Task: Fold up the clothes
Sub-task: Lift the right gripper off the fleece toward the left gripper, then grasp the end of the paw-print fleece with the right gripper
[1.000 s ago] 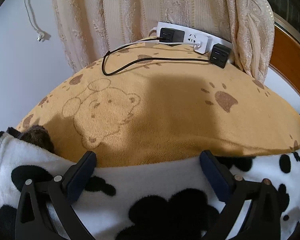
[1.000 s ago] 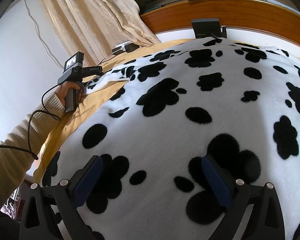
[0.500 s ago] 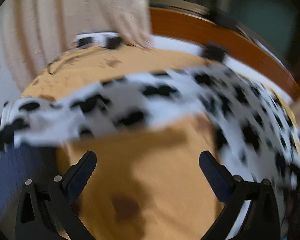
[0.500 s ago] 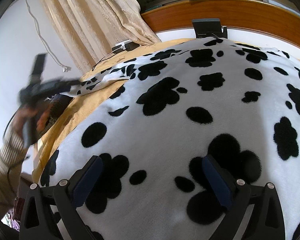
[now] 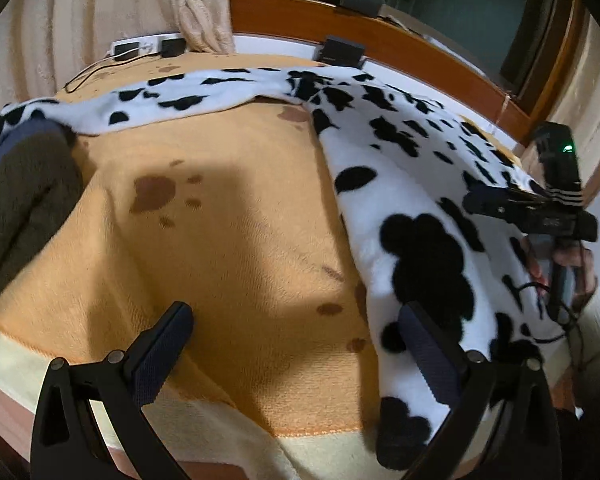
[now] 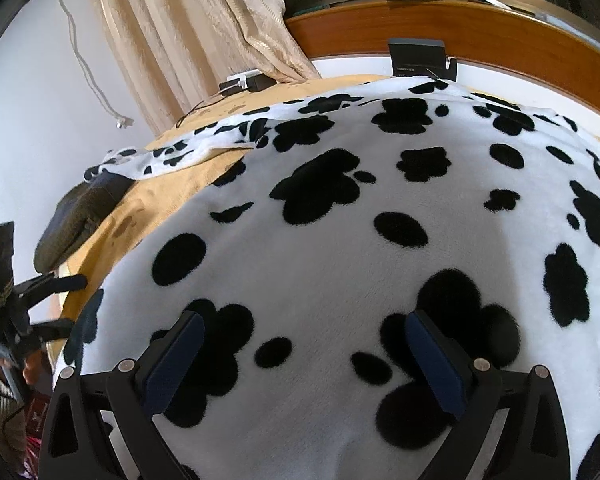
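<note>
While both spread wide, left gripper (image 5: pixel 296 344) over orange blanket (image 5: pixel 220 232), right gripper (image 6: pixel 304 356) over spotted fleece (image 6: pixel 340 240).

Left claw (image 5: pixel 296 340) black-framed with navy ribbed pads, silver screws, right claw (image 6: pixel 304 346) alike, cream knit sleeve (image 5: pixel 592 328), black cable

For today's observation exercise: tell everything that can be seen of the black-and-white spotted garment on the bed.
The spotted garment is white plush fleece with black paw-shaped blotches. It lies spread flat over the right part of the orange blanket, its near edge hanging over the bed's side. One long sleeve stretches leftward across the blanket, its end resting on a dark folded garment. Both grippers hover open above it; no contact is visible.
</note>
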`<action>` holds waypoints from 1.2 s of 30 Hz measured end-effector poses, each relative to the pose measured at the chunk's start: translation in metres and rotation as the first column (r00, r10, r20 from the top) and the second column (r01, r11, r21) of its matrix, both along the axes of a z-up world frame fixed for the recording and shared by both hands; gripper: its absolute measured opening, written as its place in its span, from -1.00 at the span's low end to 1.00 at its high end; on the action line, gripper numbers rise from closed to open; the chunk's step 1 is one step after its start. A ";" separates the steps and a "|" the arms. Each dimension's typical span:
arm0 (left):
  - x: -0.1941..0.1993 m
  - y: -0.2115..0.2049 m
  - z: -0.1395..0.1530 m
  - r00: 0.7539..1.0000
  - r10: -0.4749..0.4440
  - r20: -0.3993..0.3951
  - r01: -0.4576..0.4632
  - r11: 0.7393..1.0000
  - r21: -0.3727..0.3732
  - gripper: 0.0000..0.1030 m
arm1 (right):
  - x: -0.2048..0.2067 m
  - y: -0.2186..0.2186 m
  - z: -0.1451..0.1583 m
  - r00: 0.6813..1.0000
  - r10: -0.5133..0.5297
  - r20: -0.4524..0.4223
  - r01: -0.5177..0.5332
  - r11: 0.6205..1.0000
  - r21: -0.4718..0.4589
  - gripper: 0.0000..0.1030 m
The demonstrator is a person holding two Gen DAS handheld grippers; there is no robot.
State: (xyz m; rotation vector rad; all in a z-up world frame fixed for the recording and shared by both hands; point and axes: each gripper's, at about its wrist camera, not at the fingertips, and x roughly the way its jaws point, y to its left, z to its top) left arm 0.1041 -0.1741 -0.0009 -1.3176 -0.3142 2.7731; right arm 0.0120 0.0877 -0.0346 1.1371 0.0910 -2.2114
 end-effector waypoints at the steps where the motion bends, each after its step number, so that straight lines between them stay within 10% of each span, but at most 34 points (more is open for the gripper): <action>1: 0.000 0.002 0.000 1.000 0.013 -0.005 -0.013 1.000 -0.008 1.00 | 0.001 -0.002 0.000 1.000 0.000 -0.005 0.000 1.000 0.013 0.98; 9: 0.021 0.003 0.021 0.996 -0.078 -0.051 0.080 0.996 0.046 1.00 | 0.013 -0.016 -0.001 0.998 -0.004 -0.068 0.014 0.988 0.151 0.98; 15: 0.052 0.010 0.014 0.991 -0.126 -0.041 0.121 0.987 -0.104 1.00 | 0.083 -0.006 0.040 0.981 0.102 -0.165 -0.114 0.991 -0.063 0.98; 25: 0.076 0.019 0.024 0.985 -0.150 -0.087 0.121 0.954 -0.275 1.00 | 0.217 -0.097 0.026 0.722 0.568 -0.396 -0.511 0.823 0.249 0.94; 30: 0.084 0.016 0.032 0.981 -0.146 -0.127 0.105 0.953 -0.284 1.00 | 0.202 -0.123 0.014 0.753 0.561 -0.344 -0.471 0.825 0.313 0.31; 36: 0.081 0.012 0.029 0.982 -0.133 -0.132 0.095 0.961 -0.261 1.00 | 0.194 -0.130 0.001 0.753 0.617 -0.229 -0.547 0.780 0.303 0.28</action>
